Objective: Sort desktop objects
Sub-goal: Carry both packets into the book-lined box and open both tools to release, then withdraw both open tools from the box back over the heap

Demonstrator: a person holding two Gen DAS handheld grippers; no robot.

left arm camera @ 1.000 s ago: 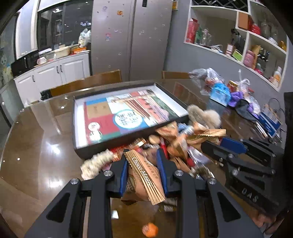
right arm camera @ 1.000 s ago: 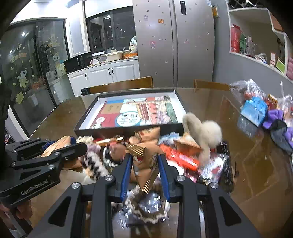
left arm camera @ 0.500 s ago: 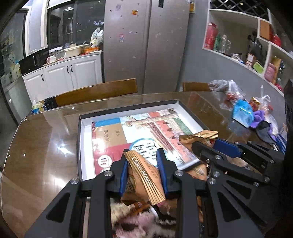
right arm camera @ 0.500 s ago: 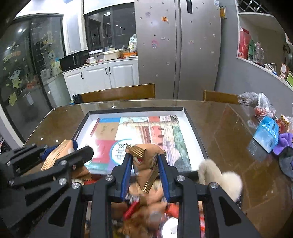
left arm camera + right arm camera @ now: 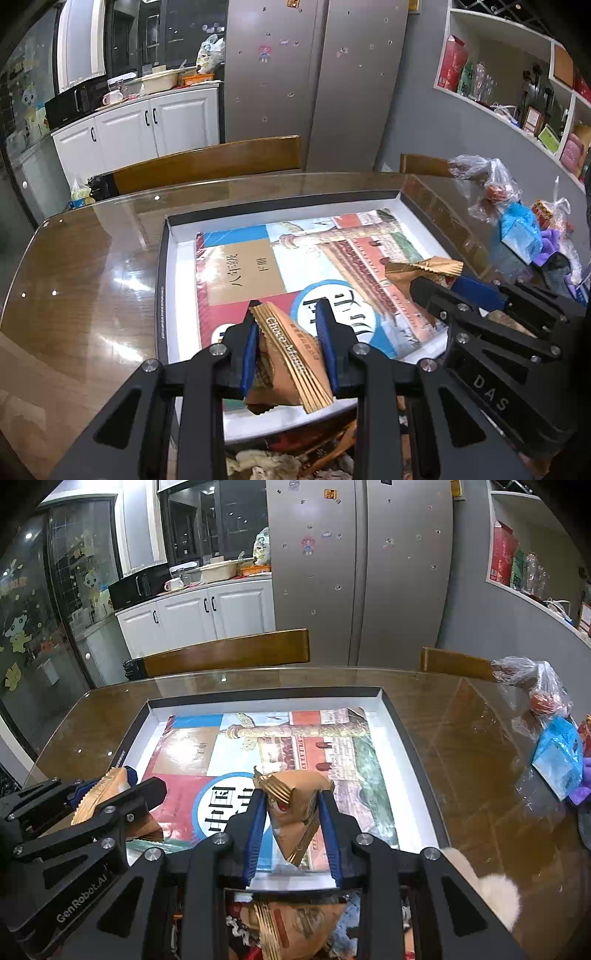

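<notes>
Brown snack pack [image 5: 286,360] pinched in your left gripper [image 5: 288,347], another pack [image 5: 295,808] in right gripper [image 5: 291,823]; both over box [image 5: 162,295]. Neither dropped yet; pile [image 5: 295,926] remains.

This is a home kitchen with a dining corner. A tall steel fridge [image 5: 358,572] dotted with magnets stands at the back. Left of the fridge run white cabinets [image 5: 195,616], topped with a black microwave [image 5: 138,583], a mug and bowls. Further left of the fridge, cartoon stickers dot a glass door [image 5: 22,627]. Right of the fridge, wall shelves [image 5: 517,96] hold boxes and bottles. In front of the fridge, wooden chairs [image 5: 229,651] face a glass-topped wooden counter [image 5: 461,709].
</notes>
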